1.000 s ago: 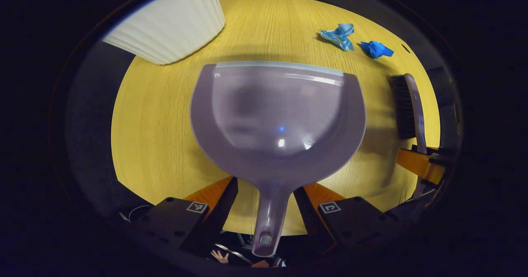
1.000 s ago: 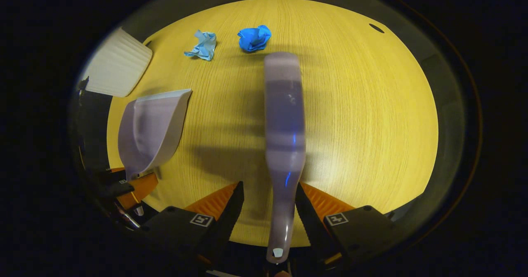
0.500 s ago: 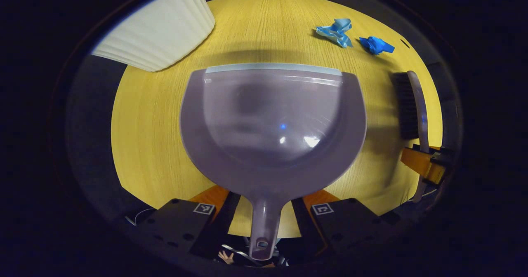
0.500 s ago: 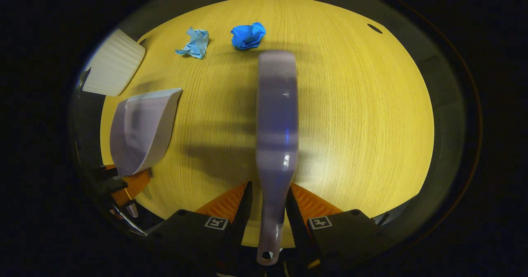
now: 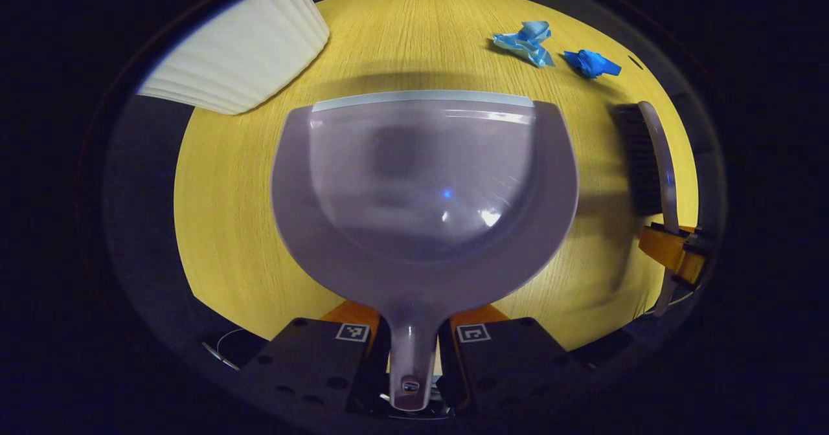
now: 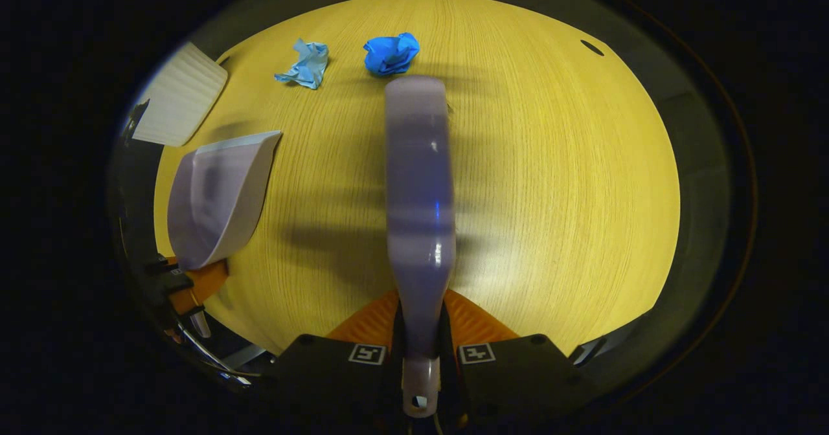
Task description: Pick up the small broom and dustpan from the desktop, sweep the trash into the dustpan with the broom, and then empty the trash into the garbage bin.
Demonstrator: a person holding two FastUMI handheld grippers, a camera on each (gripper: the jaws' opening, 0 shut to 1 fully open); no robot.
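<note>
Looking along your left tool (image 5: 414, 338), you see it clenched on the dustpan (image 5: 424, 189) handle above the counter (image 5: 227, 182). In the right gripper view, your right tool (image 6: 421, 338) grips the broom (image 6: 420, 182) handle; two paper wads (image 6: 388, 53) lie ahead.

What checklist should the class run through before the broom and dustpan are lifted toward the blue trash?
1. Left claw closed on the dustpan handle: ok, both fingers press its sides.
2. Right claw closed on the broom handle: ok.
3. Both trash pieces in sight: ok, light blue wad and dark blue wad lie apart on the table, ahead of the broom tip.
4. Dustpan empty: ok, nothing inside.
5. Garbage bin located: ok, ribbed white bin at the table's far left edge.
6. Tools lifted off the table: cannot tell.
</note>
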